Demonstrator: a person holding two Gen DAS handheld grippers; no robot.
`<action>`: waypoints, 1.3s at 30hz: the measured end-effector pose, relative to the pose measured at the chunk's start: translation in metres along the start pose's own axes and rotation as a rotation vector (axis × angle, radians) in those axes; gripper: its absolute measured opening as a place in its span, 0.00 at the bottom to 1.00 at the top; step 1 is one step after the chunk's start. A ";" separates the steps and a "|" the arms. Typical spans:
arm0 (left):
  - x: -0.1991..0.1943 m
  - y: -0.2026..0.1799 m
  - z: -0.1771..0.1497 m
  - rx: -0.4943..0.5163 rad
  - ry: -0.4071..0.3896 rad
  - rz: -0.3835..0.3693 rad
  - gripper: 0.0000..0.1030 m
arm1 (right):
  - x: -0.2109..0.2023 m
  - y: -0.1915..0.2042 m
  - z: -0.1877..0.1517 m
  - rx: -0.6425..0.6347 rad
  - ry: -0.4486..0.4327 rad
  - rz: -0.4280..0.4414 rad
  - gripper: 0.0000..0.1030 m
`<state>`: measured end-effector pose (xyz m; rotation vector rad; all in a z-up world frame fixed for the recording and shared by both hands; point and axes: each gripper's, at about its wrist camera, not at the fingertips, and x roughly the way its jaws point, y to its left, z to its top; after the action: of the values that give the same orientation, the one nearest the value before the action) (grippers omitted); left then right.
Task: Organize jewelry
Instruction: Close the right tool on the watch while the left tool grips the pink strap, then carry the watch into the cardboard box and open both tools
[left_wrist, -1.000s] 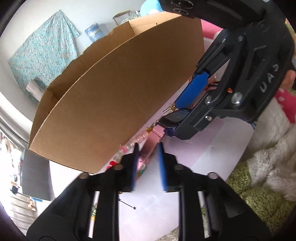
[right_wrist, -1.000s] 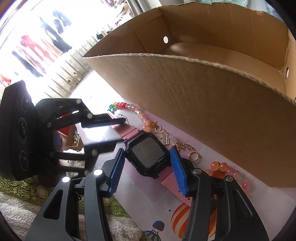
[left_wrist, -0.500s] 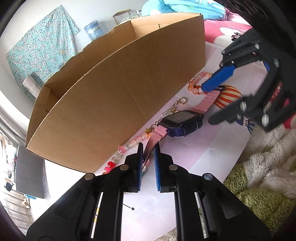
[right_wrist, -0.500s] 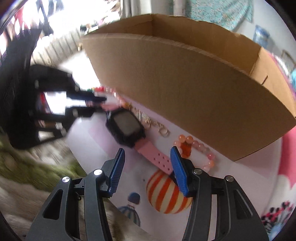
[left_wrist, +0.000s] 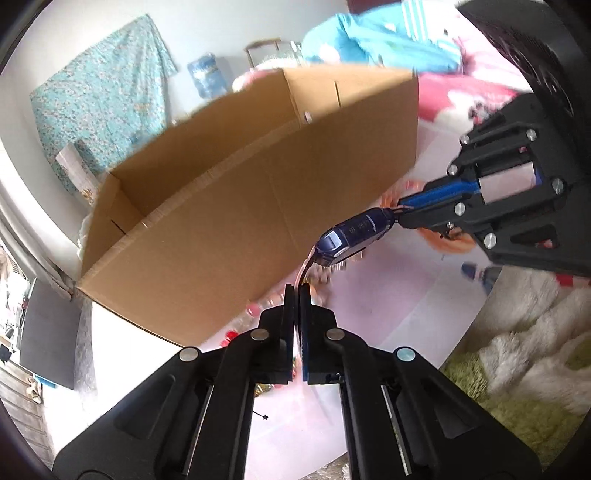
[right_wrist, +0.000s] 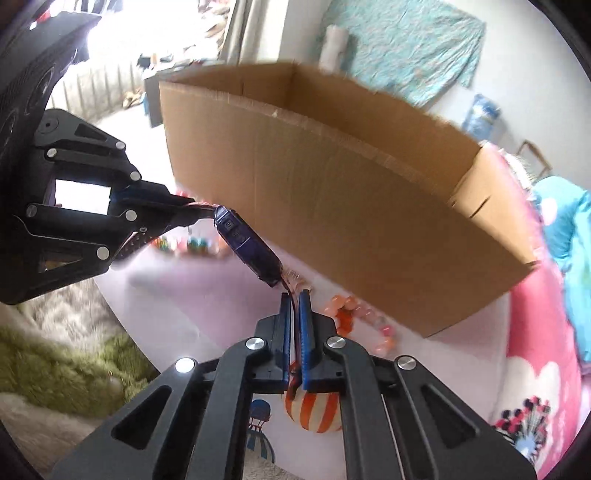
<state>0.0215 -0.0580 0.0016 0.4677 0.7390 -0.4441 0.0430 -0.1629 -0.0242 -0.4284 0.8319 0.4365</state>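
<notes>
While the left tongs (left_wrist: 297, 291) pinch one watch (left_wrist: 354, 230) strap, the right tongs (right_wrist: 294, 295) pinch the other.

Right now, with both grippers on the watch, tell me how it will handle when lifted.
The watch likely flexes: its pink strap bends into the right gripper. The case probably sags between right and left gripper. Thin strap ends may slip.
</notes>
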 end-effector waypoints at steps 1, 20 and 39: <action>-0.007 0.001 0.003 -0.010 -0.018 0.003 0.02 | -0.009 0.001 0.001 0.003 -0.019 -0.016 0.04; 0.034 0.147 0.140 -0.226 0.090 -0.100 0.02 | 0.055 -0.109 0.175 0.160 0.138 0.239 0.04; 0.171 0.182 0.138 -0.260 0.467 -0.166 0.19 | 0.208 -0.143 0.199 0.192 0.523 0.327 0.43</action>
<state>0.3046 -0.0230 0.0118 0.2659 1.2761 -0.3890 0.3628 -0.1365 -0.0391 -0.2259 1.4506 0.5492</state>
